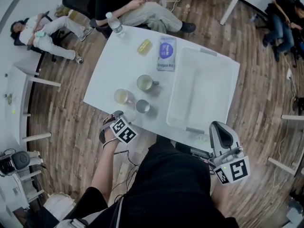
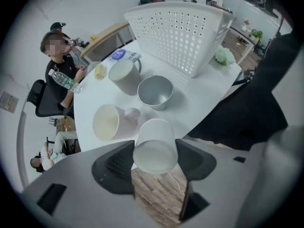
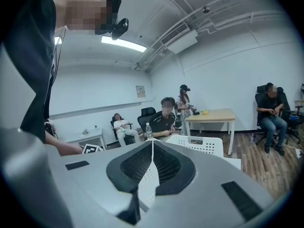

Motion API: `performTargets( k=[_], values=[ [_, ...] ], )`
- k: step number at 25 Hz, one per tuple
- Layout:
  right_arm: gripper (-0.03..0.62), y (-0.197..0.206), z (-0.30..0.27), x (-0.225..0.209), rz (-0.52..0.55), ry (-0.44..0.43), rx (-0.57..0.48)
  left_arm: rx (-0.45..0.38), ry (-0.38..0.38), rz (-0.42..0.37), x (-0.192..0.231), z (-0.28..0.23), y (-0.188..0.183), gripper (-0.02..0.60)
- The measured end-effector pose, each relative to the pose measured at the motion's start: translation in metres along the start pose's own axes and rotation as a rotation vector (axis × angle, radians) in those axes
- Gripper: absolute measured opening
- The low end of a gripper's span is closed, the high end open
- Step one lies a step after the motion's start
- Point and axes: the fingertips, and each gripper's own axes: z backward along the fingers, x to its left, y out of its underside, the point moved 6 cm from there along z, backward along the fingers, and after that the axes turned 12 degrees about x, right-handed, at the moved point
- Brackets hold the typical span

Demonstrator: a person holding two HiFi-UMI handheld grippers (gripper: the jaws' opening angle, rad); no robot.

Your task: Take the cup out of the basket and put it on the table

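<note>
Surface: white table [image 1: 107, 87] on wood-plank floor [image 1: 71, 108], office with seated people | Around: perforated basket [image 1: 176, 99] at right; mug [image 1: 145, 83], pale cup [image 1: 122, 96], metal cup [image 1: 142, 106], bottle [image 1: 115, 25], blue packet [image 1: 166, 53] (print unreadable) | Tongs: left tongs [image 2: 155, 149] clamp white cup [image 2: 154, 132] at table's near edge, outside basket; right tongs [image 3: 152, 144] closed on nothing.

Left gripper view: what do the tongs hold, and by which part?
A white cup, gripped across its side wall by the left gripper's tongs, one on each side.
</note>
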Motion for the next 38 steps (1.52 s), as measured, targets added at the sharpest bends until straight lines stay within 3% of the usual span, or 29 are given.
performTargets(
  k=[8,15,19,25,29,33,37,38],
  values=[
    [0.026,0.001,0.002,0.002,-0.019,0.06,0.012,0.058,0.004,-0.112,0.003,-0.035,-0.025,0.275],
    [0.026,0.002,0.003,-0.001,-0.042,0.099,0.012,0.045,-0.006,-0.147,0.006,-0.045,-0.039,0.277],
    [0.026,0.002,0.004,-0.001,-0.049,0.102,0.01,0.014,0.002,-0.127,0.007,-0.042,-0.04,0.313],
    [0.026,0.003,0.002,-0.004,-0.047,0.079,0.008,-0.055,-0.002,-0.037,0.015,-0.03,-0.031,0.328],
    [0.026,0.001,0.002,-0.007,-0.038,0.058,0.001,-0.127,-0.041,0.055,0.025,0.002,-0.022,0.328],
    [0.026,0.001,0.004,-0.012,-0.033,0.044,-0.01,-0.253,-0.055,0.131,0.031,0.05,-0.025,0.323],
    [0.026,0.001,0.009,-0.017,-0.031,0.038,-0.027,-0.422,-0.083,0.174,0.034,0.104,-0.042,0.263],
    [0.026,0.002,0.012,-0.017,-0.032,0.039,-0.031,-0.474,-0.104,0.182,0.035,0.119,-0.048,0.223]
  ],
)
